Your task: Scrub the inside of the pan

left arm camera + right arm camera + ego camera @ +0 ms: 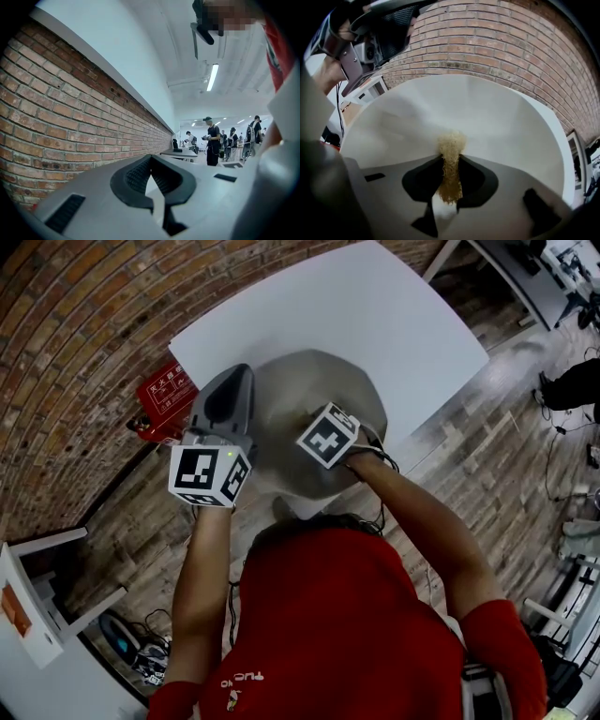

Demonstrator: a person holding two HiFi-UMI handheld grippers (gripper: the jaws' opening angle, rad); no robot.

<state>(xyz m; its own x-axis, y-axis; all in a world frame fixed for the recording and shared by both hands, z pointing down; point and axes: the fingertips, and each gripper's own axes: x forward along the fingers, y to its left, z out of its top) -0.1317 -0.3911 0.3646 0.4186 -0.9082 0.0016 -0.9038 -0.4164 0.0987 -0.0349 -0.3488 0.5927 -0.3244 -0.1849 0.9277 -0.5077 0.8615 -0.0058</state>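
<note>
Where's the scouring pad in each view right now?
Head view: not visible.
Left gripper view: not in it.
Right gripper view: lower centre, scouring pad clamped between the jaws.
Shared landmark: the brick wall, in all three.

Tan scrubber [450,161], red brick wall [511,42]
</note>
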